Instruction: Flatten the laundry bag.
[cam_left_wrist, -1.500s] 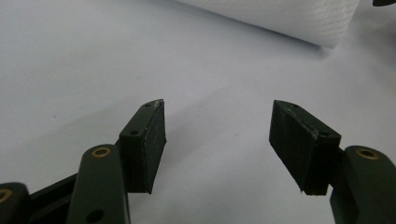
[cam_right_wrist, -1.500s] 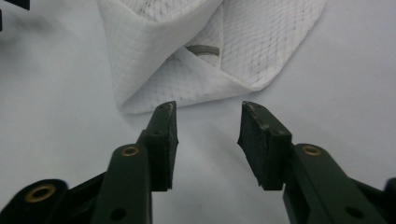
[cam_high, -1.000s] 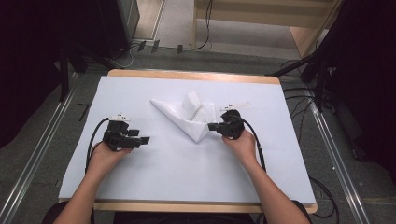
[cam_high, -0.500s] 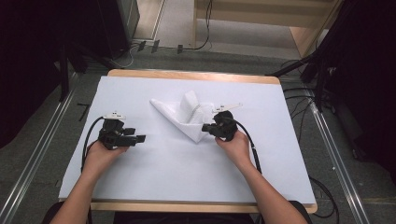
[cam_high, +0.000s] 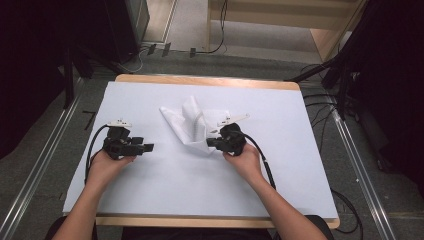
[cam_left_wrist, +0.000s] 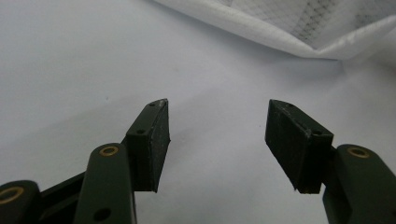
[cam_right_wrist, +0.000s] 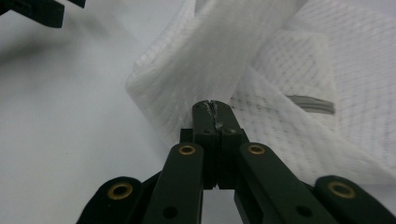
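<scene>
A white mesh-patterned cloth (cam_high: 187, 122) lies crumpled in the middle of the white-covered table (cam_high: 150, 200). My right gripper (cam_high: 209, 142) sits at the cloth's near right corner, shut on a raised fold of it. In the right gripper view the fold (cam_right_wrist: 219, 56) climbs straight from the closed tips of the right gripper (cam_right_wrist: 212, 106). My left gripper (cam_high: 150, 148) rests on the table left of the cloth, apart from it and pointing at it. The left gripper (cam_left_wrist: 217, 116) is open; its jaws have just been closing a little, with nothing between them. The cloth's edge (cam_left_wrist: 299, 28) lies beyond.
The table's wooden rim (cam_high: 210, 80) shows at the far edge. Metal rails (cam_high: 40, 185) run along both sides on the floor, with cables (cam_high: 320, 102) at the right. Dark equipment (cam_high: 125, 25) and a wooden frame (cam_high: 320, 35) stand behind the table.
My right gripper has moved left with the cloth's corner, bunching the cloth and lifting a fold upward. The left hand has stayed about where it was.
</scene>
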